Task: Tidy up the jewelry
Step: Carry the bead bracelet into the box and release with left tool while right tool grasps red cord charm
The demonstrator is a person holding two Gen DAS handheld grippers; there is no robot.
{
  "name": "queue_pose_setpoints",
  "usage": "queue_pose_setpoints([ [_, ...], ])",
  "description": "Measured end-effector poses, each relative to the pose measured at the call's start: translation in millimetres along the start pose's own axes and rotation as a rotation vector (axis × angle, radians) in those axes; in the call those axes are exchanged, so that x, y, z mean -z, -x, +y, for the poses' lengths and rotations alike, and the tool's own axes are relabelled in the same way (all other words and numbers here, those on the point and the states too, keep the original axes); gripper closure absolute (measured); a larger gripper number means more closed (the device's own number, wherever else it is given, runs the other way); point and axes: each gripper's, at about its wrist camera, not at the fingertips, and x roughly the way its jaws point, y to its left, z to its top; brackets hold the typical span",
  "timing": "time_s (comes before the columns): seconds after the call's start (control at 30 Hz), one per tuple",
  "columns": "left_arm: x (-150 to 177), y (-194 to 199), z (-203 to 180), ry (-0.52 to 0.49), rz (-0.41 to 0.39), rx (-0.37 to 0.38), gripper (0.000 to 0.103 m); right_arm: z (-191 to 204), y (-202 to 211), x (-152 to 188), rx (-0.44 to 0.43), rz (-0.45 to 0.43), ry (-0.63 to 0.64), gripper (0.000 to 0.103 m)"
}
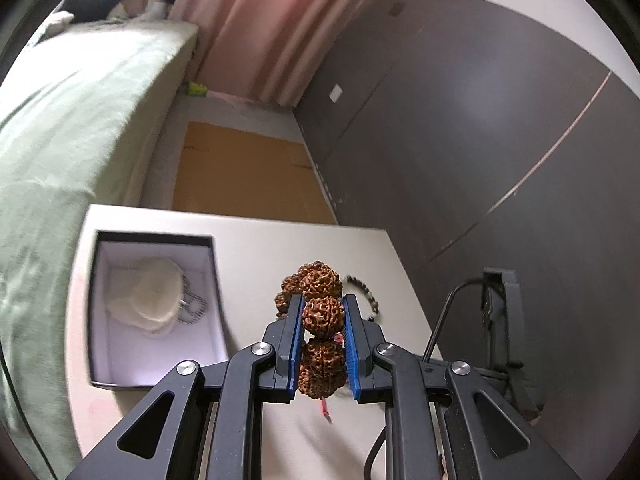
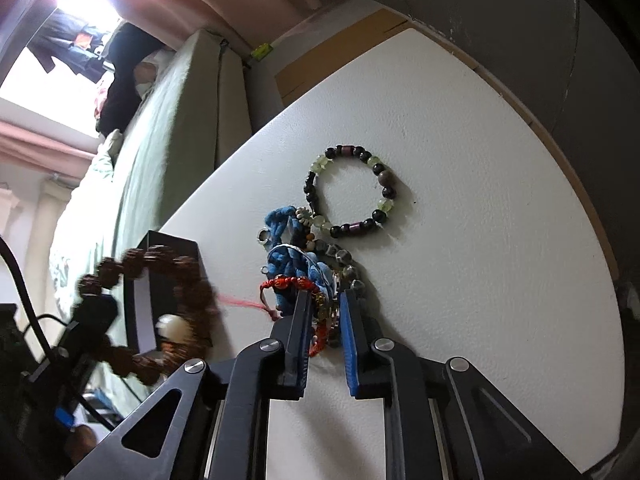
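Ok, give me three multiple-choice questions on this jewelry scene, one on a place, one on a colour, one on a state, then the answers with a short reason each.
1. Where does the black and pale green bead bracelet lie?
A. flat on the white table
B. inside the open box
C. on the bed

2. What colour are the large knobbly beads of the bracelet in the left gripper?
A. blue
B. brown
C. white

3. What is the left gripper's state?
A. wide open, holding nothing
B. shut on the brown bead bracelet
C. resting inside the box

Answers:
1 A, the right wrist view shows it as a loop on the tabletop, apart from the box.
2 B, the left wrist view shows brown wrinkled beads between the blue pads.
3 B, the fingers press a bead from both sides, and the bracelet hangs off the table.
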Motion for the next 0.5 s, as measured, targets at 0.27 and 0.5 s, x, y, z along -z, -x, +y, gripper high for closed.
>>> queue_pose_setpoints([
  [0.27, -6.7, 31.7, 14.0, 0.019, -0.056, -0.016, 0.084, -5.0, 10.2, 3.2, 0.039, 0.027, -0.032, 0.087],
  [0.5, -8.6, 39.6, 22.3, 0.04, -0.069, -0.022, 0.084, -1.9, 14.3, 14.5, 0.045, 0.04, -0.006, 0.085],
])
